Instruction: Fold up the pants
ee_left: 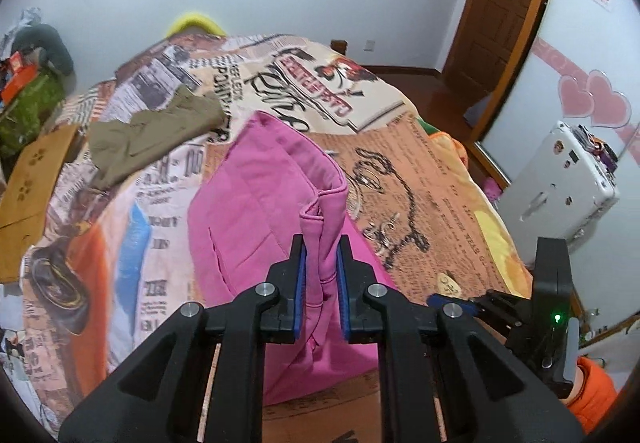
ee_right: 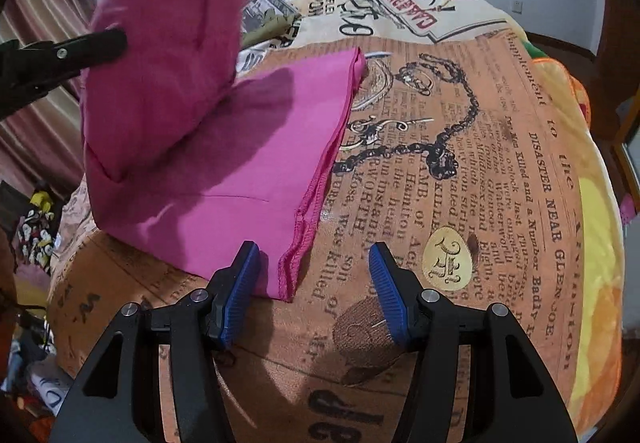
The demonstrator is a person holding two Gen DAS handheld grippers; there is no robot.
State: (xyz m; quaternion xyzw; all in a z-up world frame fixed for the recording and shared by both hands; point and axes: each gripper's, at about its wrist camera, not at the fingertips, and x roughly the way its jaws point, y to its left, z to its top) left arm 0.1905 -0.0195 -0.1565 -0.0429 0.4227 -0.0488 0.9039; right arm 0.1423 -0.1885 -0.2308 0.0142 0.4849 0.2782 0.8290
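Observation:
Pink pants (ee_left: 256, 211) lie on a newspaper-print bedspread (ee_left: 432, 179). My left gripper (ee_left: 321, 247) is shut on a bunched edge of the pants and holds that part lifted above the bed. In the right wrist view the lifted part hangs at the upper left over the flat part of the pink pants (ee_right: 240, 163), with the left gripper's finger (ee_right: 96, 43) against it. My right gripper (ee_right: 314, 257) is open and empty, low over the bedspread (ee_right: 460, 203), its jaws on either side of the pants' stitched near corner.
Olive-green pants (ee_left: 156, 131) lie crumpled further back on the bed. A brown cushion (ee_left: 32, 179) sits at the bed's left edge. A wooden door (ee_left: 500, 11) and a white box (ee_left: 560, 179) stand to the right. Clutter lies on the floor at left (ee_right: 36, 235).

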